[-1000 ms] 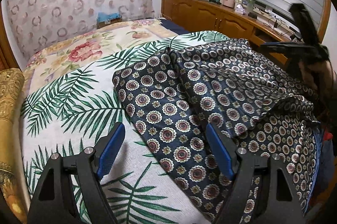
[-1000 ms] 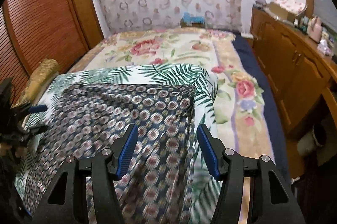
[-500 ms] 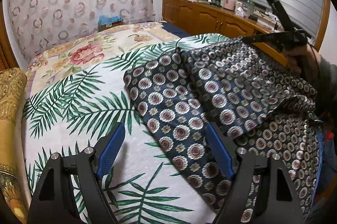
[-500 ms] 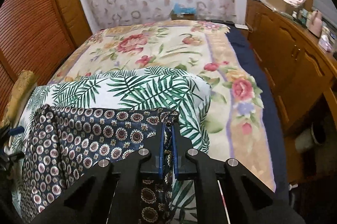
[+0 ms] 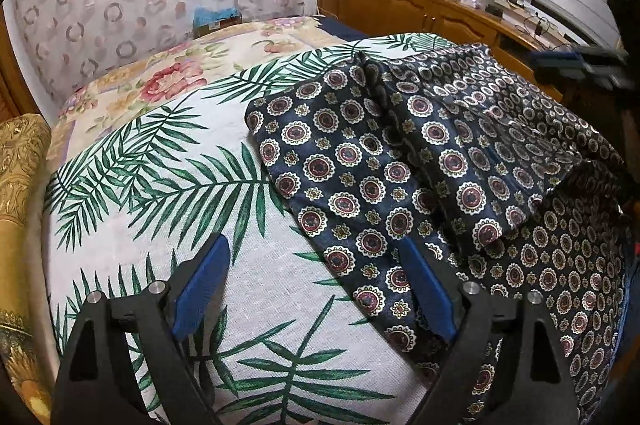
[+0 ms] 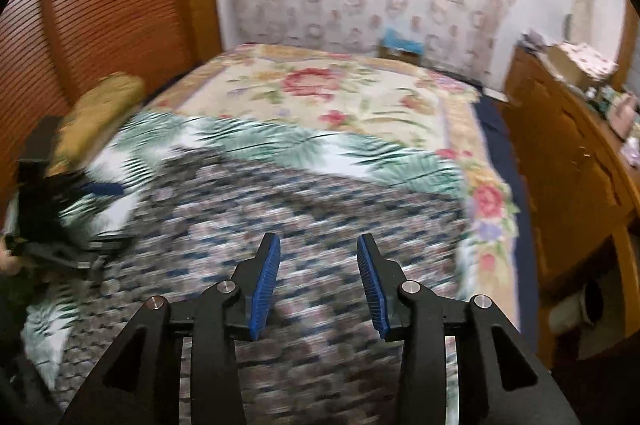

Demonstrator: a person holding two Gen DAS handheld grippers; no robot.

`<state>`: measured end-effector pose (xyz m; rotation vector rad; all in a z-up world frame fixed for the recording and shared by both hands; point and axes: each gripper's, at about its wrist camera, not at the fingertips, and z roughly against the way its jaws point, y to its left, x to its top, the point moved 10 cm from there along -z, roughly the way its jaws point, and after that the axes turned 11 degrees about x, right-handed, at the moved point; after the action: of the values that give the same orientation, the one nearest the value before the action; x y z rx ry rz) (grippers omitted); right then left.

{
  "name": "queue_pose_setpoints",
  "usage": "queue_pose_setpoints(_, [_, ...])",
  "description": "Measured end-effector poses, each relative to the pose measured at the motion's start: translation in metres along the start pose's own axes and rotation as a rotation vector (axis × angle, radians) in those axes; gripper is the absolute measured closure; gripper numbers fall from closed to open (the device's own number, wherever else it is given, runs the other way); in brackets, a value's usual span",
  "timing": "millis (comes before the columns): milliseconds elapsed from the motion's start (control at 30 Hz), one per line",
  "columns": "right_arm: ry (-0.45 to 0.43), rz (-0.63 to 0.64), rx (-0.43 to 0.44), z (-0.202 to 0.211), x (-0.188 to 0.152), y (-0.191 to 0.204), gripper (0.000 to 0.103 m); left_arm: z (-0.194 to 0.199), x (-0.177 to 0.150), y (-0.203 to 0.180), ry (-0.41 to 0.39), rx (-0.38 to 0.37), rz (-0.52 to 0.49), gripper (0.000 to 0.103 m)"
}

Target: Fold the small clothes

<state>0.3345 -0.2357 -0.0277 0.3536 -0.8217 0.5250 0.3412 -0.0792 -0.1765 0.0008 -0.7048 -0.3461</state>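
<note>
Left tool (image 5: pixel 316 289) spread wide, empty, lower frame, over navy medallion-print garment (image 5: pixel 420 161) edge on palm-leaf sheet (image 5: pixel 160 193). Right tool (image 6: pixel 318 279) released, empty, above blurred garment.

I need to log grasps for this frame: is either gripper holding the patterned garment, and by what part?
Nothing is held. The left gripper and the right gripper are both open, empty above the navy medallion-print garment lying on the palm-leaf cloth.

Navy garment (image 5: pixel 420 161) covered in white-and-red medallions lies on a white cloth (image 5: pixel 168 193) printed with green palm fronds. Beyond, a cream bedspread (image 5: pixel 168 81) blooms with red flowers. Gripper pads (image 5: pixel 200 285) are blue.
</note>
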Motion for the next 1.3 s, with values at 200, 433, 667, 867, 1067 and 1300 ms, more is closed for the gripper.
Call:
queue_pose_setpoints(200, [0.058, 0.048, 0.059, -0.016, -0.019, 0.046, 0.061, -0.001, -0.001, -0.004, 0.005, -0.004, -0.022, 0.009])
queue_pose_setpoints(433, [0.127, 0.089, 0.078, -0.034, -0.038, 0.075, 0.061, 0.001, -0.002, -0.002, 0.003, 0.005, -0.01, 0.009])
queue_pose_setpoints(667, [0.195, 0.137, 0.041, -0.071, -0.055, 0.089, 0.061, 0.001, -0.003, -0.003, 0.001, 0.005, -0.009, 0.009])
queue_pose_setpoints(867, [0.256, 0.192, -0.019, -0.098, -0.066, 0.086, 0.062, 0.006, 0.0, 0.001, -0.021, -0.006, 0.015, 0.009])
queue_pose_setpoints(1067, [0.262, 0.214, -0.018, -0.098, -0.066, 0.081, 0.091, 0.035, 0.021, 0.011, -0.169, -0.023, 0.081, 0.009])
queue_pose_setpoints(1300, [0.107, 0.112, -0.06, -0.059, -0.027, 0.042, 0.098, 0.055, 0.032, 0.013, -0.258, -0.022, 0.09, 0.009])
